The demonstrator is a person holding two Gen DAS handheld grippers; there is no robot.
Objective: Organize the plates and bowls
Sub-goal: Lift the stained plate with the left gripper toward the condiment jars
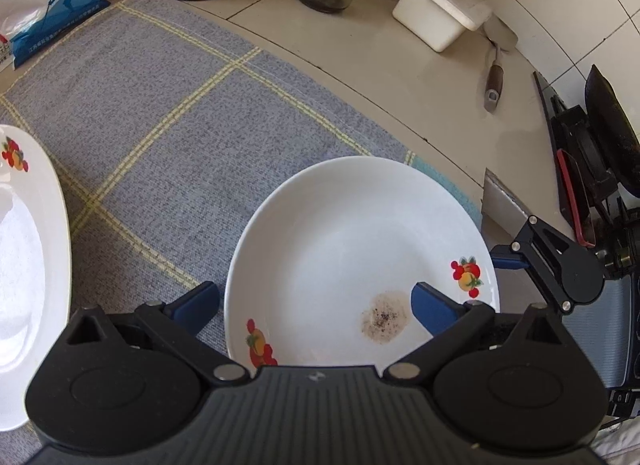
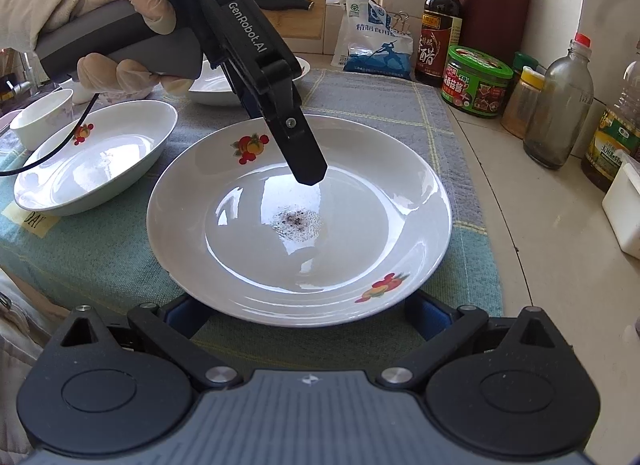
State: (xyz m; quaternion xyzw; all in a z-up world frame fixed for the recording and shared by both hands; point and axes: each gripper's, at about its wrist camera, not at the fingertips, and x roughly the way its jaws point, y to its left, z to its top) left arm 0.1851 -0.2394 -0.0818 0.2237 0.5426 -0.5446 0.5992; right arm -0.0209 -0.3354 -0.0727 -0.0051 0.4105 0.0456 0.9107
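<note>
White round ceramic plate with fruit decals (image 2: 300, 221) lies flat on the grey-blue checked cloth (image 1: 160, 105), near the cloth's right edge; pale tiled desk (image 1: 400, 85) starts just past that edge. Dark speckled smudge at the plate's centre.

Open room: bare cloth beyond the plate toward the jars, in the left wrist view. To the plate's left, a white oval dish with fruit decal (image 2: 100, 153) sits near it, rims apart. Further back, a second white dish (image 2: 216, 85) and a small white cup (image 2: 44, 117). Dark stove hardware and a pan (image 1: 608, 133) crowd the desk's right end.

Left gripper (image 1: 316, 305): jaws spread wide, straddling the plate's near rim, one blue pad (image 1: 432, 309) over the plate's inside, the other on the cloth side. Pads not pressing on it. A gloved hand (image 2: 112, 25) holds it.

Right gripper (image 2: 304, 313): jaws spread, tips tucked under the plate's near rim on either side; contact cannot be told.

Back row on the desk: green-lidded sauce jar (image 2: 476, 81), dark vinegar bottle (image 2: 440, 21), blue-white salt bag (image 2: 376, 41), clear glass bottle with red cap (image 2: 560, 105), white lidded plastic box (image 1: 440, 9), a brown-handled metal utensil (image 1: 494, 77) beside it.
</note>
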